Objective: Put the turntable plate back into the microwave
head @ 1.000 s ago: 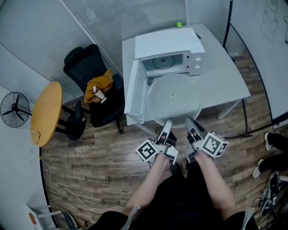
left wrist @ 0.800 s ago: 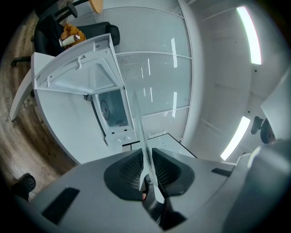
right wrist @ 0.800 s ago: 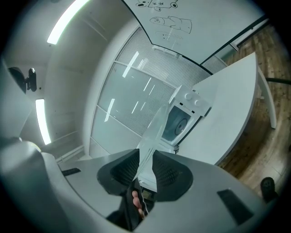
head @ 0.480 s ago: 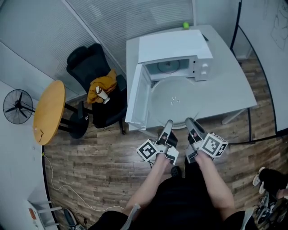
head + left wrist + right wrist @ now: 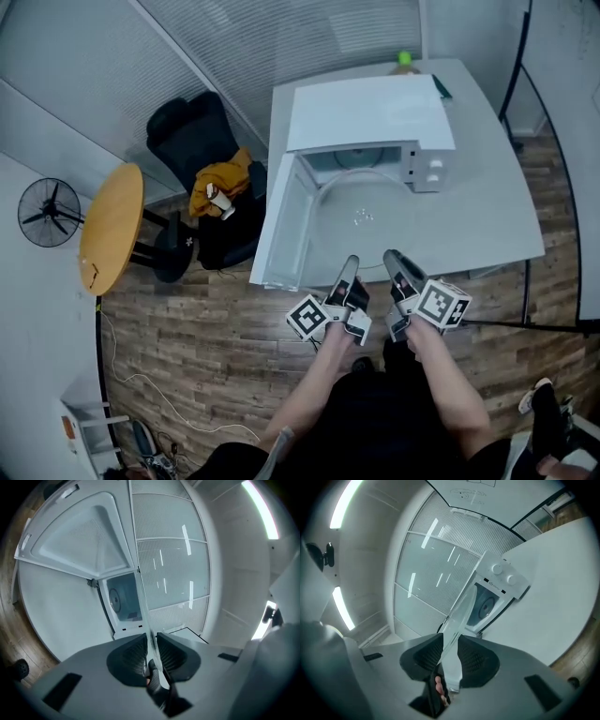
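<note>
White worktop point(image 5: 497, 216) over a wood-plank floor point(image 5: 216, 328). The microwave point(image 5: 370, 112) sits on it, with its door point(image 5: 286, 230) swung open to the left. The glass turntable plate point(image 5: 361, 220) is held roughly level above the worktop, far edge at the open cavity. The left hand-held gripper point(image 5: 350, 265) is clamped on the near rim. The right hand-held gripper point(image 5: 390, 257) has the rim between its pads, jaws opening slightly.
</note>
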A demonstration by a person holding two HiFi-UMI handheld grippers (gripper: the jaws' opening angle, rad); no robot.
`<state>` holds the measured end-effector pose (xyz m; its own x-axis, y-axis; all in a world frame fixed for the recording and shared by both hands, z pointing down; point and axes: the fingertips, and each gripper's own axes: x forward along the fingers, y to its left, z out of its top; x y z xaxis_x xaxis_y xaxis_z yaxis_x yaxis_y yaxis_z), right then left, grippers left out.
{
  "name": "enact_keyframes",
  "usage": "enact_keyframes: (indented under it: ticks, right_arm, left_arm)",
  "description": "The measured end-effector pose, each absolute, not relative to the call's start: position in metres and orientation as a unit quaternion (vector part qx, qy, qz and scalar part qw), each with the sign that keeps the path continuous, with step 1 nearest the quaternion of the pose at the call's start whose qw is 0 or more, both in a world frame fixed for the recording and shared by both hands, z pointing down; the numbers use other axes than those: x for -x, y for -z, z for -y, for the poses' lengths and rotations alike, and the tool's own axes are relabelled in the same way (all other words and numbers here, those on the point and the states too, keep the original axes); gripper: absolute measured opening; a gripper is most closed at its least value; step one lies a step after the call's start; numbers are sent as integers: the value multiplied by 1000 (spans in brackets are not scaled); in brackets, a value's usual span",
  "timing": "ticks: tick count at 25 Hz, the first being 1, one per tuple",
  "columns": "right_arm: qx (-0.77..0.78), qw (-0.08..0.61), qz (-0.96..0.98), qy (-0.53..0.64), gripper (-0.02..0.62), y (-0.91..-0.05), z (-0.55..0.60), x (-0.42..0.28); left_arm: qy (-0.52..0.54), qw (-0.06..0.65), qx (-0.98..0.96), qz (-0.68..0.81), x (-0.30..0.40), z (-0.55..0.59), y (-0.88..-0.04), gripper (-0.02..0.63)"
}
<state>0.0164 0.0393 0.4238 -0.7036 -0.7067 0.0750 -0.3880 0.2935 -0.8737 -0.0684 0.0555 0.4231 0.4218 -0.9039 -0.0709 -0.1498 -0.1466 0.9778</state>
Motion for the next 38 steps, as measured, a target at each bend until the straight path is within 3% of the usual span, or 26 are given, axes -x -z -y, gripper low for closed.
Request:
enact_keyframes:
  ticks: [18, 38]
  right_arm:
    - [313, 122, -790, 514, 110, -461, 20, -13]
    - [379, 105, -776, 492, 117, -511, 123, 12]
  left_arm:
    - [359, 520, -638, 441, 70, -2, -455, 57]
    - [332, 548, -647, 413, 98, 108, -508, 58]
